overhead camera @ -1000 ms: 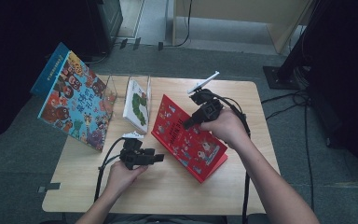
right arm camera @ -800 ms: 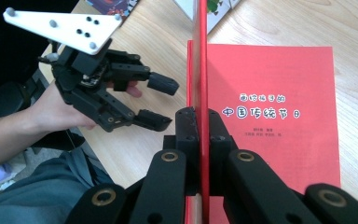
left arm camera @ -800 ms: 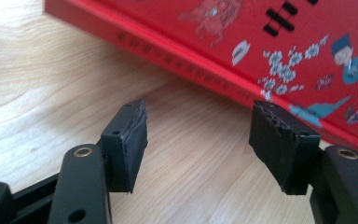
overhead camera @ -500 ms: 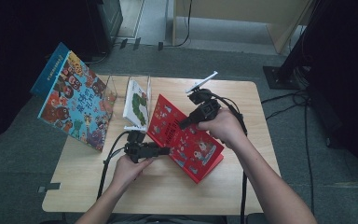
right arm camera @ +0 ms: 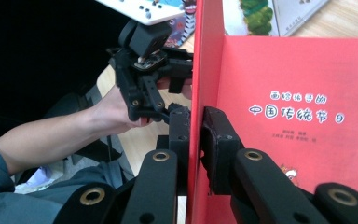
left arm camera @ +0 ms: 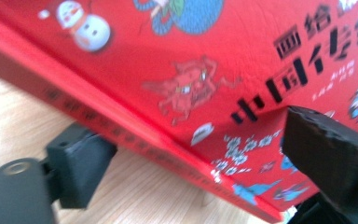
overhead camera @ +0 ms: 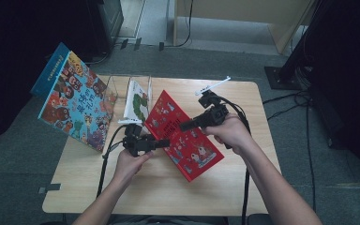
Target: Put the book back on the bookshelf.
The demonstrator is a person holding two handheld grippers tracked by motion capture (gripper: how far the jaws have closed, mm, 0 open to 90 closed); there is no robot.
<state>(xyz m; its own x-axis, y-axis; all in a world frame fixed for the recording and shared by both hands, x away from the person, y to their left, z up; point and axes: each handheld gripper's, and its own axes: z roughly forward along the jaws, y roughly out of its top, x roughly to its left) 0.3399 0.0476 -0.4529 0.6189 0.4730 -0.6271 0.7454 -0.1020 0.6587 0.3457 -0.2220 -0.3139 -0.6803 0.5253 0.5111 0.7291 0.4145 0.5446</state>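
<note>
High view: red book [overhead camera: 183, 136] mid-surface, its front cover raised w/ right gripper [overhead camera: 183, 125] jaws clamped on the cover edge. Left gripper [overhead camera: 165, 142] at spine side; jaws have just been opening, now released, straddling the book w/o pressing. Cover lift underway; full opening or setting down left.

A light wooden table [overhead camera: 136, 192] with rounded corners stands on a grey carpeted floor [overhead camera: 23, 154], carrying three picture books. A red picture book [overhead camera: 187, 145] rests on its middle with one edge on the wood and its cover tilted up; a white book with a green caterpillar [overhead camera: 137, 101] stands near the far edge inside a clear holder [overhead camera: 112, 91]. A large colourful book [overhead camera: 75, 105] leans at the table's left edge.
</note>
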